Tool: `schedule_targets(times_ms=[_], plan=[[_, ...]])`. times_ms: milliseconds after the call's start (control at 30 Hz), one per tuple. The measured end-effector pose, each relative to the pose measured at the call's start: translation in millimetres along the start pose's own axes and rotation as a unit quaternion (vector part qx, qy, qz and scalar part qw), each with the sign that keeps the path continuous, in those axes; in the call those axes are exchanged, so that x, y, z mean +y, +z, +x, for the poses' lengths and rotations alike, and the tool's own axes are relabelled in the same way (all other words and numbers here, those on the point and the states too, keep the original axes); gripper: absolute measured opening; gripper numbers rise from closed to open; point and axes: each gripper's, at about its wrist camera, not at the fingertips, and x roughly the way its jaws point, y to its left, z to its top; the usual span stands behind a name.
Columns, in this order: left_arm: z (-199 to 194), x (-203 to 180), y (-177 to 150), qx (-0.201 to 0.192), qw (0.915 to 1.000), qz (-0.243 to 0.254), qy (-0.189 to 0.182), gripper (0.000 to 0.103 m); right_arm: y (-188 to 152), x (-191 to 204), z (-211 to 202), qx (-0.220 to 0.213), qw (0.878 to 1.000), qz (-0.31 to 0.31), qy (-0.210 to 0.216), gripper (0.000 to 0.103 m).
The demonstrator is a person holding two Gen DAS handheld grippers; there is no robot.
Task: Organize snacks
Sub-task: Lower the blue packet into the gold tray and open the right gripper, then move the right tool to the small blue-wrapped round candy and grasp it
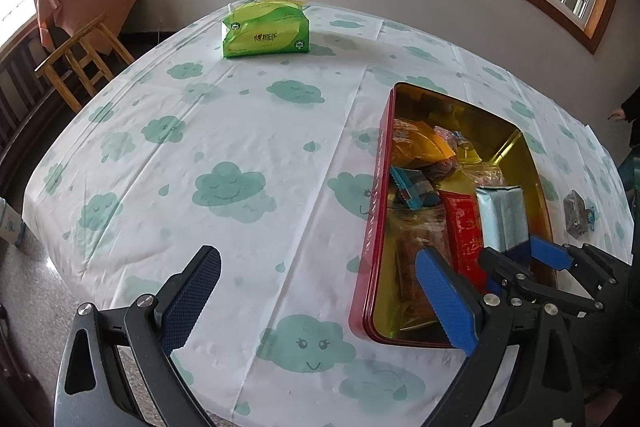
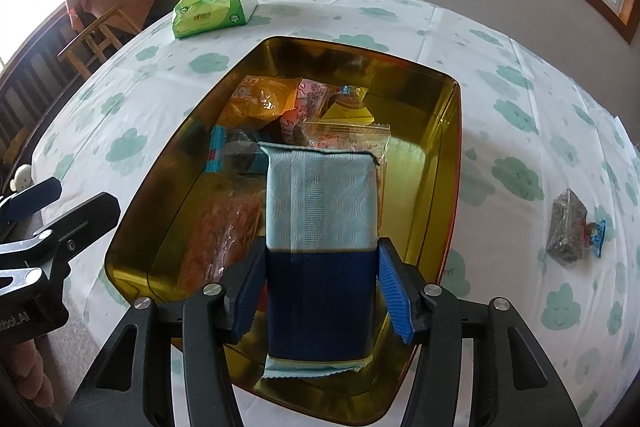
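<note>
Right wrist: right gripper (image 2: 322,291) angled down over tin (image 2: 448,163), jaws partly open around blue packet (image 2: 322,203) (contact unclear); left gripper (image 1: 320,303) wide, empty.

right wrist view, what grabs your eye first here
The light and dark blue snack packet fills the middle, standing between the right gripper's blue pads over the gold-lined tin of mixed snacks. A green tissue pack sits at the table's far end, and one dark wrapped snack lies alone right of the tin.

Snack packets (image 2: 280,115) lie in the tin (image 2: 440,131); one packet (image 2: 568,233) on the table (image 2: 500,27) to its right.
</note>
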Motion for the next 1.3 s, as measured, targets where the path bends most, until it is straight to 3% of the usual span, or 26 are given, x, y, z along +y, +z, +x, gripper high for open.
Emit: schedule_targets(times_ms=[467, 833, 1000, 1300], plan=[[-7.3, -10.5, 1.0, -0.006, 0.9999, 0.009, -0.001, 0.097, 0.3, -9.4, -14.9, -0.018, 1.000, 0.001, -0.003, 0.060], [-12.3, -31.0, 2.8, -0.011, 0.9995, 0.030, -0.004, 0.097, 1.8, -42.6, -35.2, -0.044, 0.999, 0.032, -0.005, 0.060], [-14.6, -44.4, 3.6, -0.013, 0.9989, 0.044, -0.007, 0.097, -1.4, -74.2, -39.4, -0.049, 0.997, 0.057, -0.024, 0.060], [-14.8, -68.1, 4.2, -0.012, 0.9978, 0.064, -0.015, 0.097, -16.6, -164.5, -54.0, -0.056, 0.986, 0.145, -0.069, 0.060]])
